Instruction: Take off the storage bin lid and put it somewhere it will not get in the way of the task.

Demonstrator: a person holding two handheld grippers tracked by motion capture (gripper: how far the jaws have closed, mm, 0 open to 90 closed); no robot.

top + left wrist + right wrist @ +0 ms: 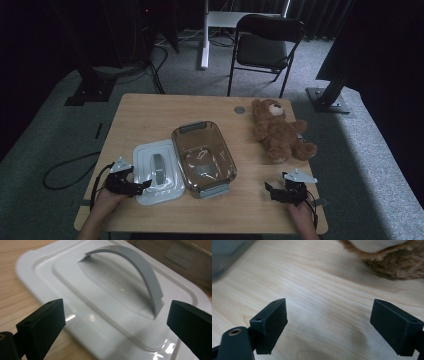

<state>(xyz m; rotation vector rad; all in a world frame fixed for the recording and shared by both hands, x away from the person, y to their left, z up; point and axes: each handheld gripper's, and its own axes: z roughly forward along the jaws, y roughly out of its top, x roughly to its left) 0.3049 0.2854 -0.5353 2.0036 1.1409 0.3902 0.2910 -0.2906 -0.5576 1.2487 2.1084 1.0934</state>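
A white lid (170, 187) with a grey arched handle (158, 167) lies flat on the wooden table (150, 115), left of a clear empty container (220, 135). My left gripper (143, 186) sits at the lid's near left edge, open. In the left gripper view the jaws of the left gripper (115, 311) stand wide apart over the lid (37, 267), short of the handle (147, 272), touching nothing. A brown teddy bear (277, 130) lies at the right. My right gripper (271, 191) rests open on the table in front of it, with bare wood between the jaws of the right gripper (328, 312).
The container's wall (180, 255) runs just past the lid. The teddy bear's fur (392, 262) sits ahead of the right gripper, and the container's corner (227, 252) shows to its left. A small metal disc (239, 109) lies near the table's far edge. A folding chair (265, 42) stands beyond.
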